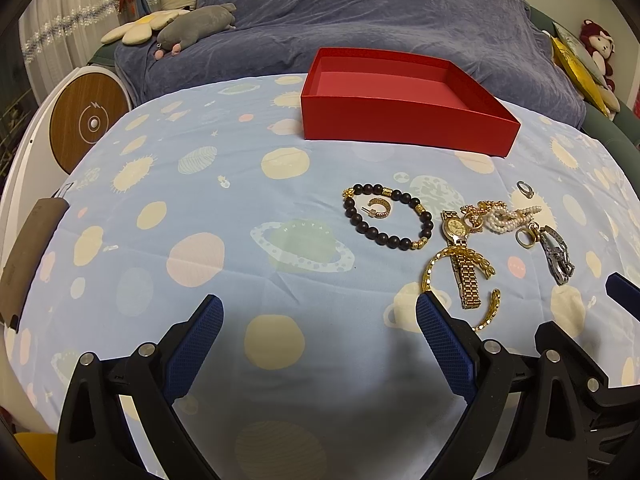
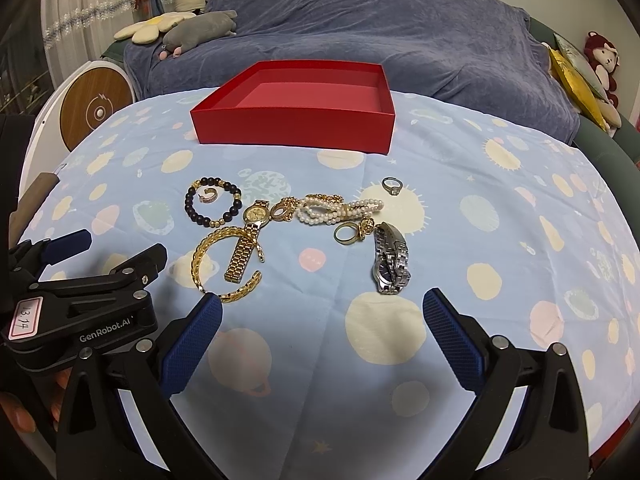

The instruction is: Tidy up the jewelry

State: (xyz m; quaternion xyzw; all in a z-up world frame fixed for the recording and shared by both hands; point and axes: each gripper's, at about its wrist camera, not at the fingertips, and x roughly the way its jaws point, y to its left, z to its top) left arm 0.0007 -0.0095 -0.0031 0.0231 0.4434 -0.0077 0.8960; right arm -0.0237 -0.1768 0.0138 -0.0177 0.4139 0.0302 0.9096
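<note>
Jewelry lies loose on the planet-print cloth: a dark bead bracelet ringing a small gold hoop earring, a gold watch, a gold bangle, a pearl bracelet, a gold ring, a silver ring and a silver watch. An empty red box stands behind them. My left gripper is open, left of the bangle. My right gripper is open, just in front of the jewelry, empty.
The table cloth drops off at the left edge, where a brown case lies. Behind the table is a blue-covered sofa with plush toys. A round wooden-faced device stands at the far left.
</note>
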